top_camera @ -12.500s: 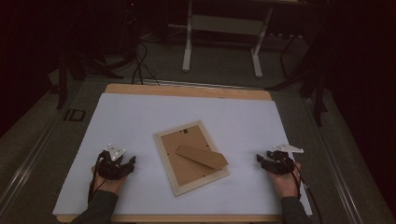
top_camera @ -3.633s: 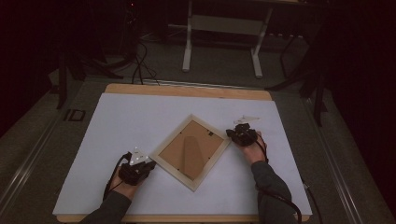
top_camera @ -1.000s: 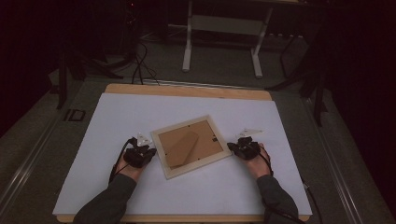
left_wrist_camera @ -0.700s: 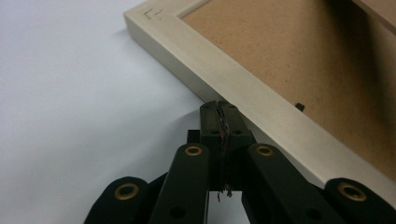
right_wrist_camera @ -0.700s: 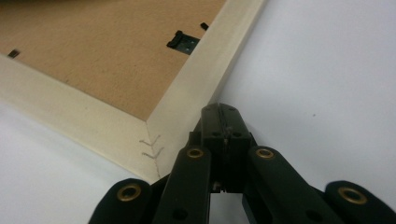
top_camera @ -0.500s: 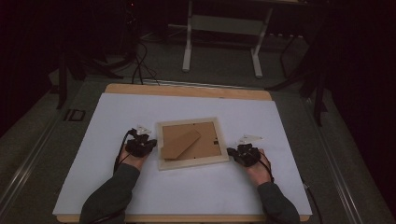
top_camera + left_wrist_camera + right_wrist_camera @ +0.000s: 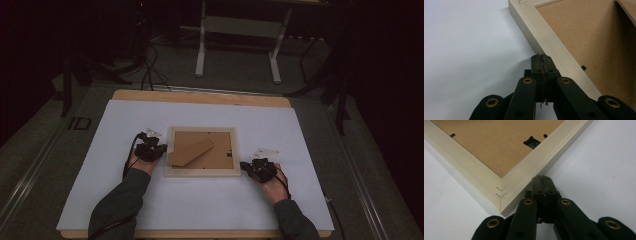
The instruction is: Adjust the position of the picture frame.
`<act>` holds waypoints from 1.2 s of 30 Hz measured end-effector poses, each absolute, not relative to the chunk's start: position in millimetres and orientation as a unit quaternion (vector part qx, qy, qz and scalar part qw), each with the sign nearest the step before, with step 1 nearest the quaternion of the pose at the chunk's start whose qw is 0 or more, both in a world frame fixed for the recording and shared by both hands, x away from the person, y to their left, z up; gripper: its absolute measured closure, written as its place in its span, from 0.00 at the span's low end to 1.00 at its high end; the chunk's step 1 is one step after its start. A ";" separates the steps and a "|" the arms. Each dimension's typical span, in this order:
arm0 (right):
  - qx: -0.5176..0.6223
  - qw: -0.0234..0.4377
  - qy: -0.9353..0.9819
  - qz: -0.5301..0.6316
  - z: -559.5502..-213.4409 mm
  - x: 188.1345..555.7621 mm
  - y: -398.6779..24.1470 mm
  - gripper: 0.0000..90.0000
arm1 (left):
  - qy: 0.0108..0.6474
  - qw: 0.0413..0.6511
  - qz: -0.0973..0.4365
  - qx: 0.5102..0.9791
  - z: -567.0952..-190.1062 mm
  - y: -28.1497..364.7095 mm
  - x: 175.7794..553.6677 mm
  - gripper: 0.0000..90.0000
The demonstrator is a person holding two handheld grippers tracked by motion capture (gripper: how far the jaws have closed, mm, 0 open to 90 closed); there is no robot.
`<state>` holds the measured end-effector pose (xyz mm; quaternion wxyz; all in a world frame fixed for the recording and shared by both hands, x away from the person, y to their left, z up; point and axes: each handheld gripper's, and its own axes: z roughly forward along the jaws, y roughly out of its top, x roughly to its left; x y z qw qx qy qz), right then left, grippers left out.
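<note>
A pale wooden picture frame (image 7: 202, 171) lies face down on the white sheet, its brown backing board (image 7: 200, 150) up with a stand flap across it. My left gripper (image 7: 161, 150) is shut and its tips (image 7: 541, 57) press against the frame's left rail (image 7: 544, 37). My right gripper (image 7: 244, 167) is shut too, its tips (image 7: 541, 179) against the right rail just above the frame's near right corner (image 7: 501, 200). Black turn clips (image 7: 532, 142) sit on the backing. Neither gripper holds anything.
The white sheet (image 7: 300, 140) covers a wooden table top (image 7: 200, 97). Beyond the table stand a white metal stand (image 7: 237, 45) and loose cables (image 7: 150, 65) on the dark floor. A small dark square (image 7: 80, 123) lies left of the table.
The frame has turned from a tilt to lie square with the table edges. My left gripper moved farther away up the frame's left side; my right gripper slid nearer, toward the near right corner.
</note>
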<state>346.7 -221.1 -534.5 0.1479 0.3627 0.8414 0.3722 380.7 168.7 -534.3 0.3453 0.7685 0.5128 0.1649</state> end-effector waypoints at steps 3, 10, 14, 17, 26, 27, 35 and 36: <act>0.363 0.149 0.840 0.374 -534.9 344.8 -220.3 1.00 | 0.516 0.348 0.162 0.766 -534.6 169.4 382.9 1.00; 0.371 0.155 0.835 0.376 -535.5 346.2 -217.0 1.00 | 0.529 0.346 0.168 0.756 -534.7 166.4 384.5 1.00; 0.376 0.152 0.833 0.377 -535.7 347.6 -217.1 1.00 | 0.529 0.356 0.164 0.753 -536.3 168.4 380.4 1.00; 0.377 0.149 0.832 0.378 -535.6 349.3 -217.3 1.00 | 0.521 0.361 0.153 0.758 -536.4 171.4 371.7 1.00; 0.391 0.146 0.828 0.376 -534.9 355.6 -215.9 1.00 | 0.499 0.375 0.136 0.769 -538.2 178.3 340.1 1.00; 0.395 0.144 0.825 0.376 -534.8 356.7 -215.7 1.00 | 0.503 0.377 0.134 0.766 -538.5 178.2 339.9 1.00; 0.413 0.142 0.817 0.377 -534.7 366.3 -213.7 1.00 | 0.512 0.376 0.139 0.759 -538.7 175.9 338.9 1.00; 0.414 0.142 0.817 0.376 -534.5 367.6 -213.5 1.00 | 0.514 0.376 0.139 0.758 -538.7 175.5 338.6 1.00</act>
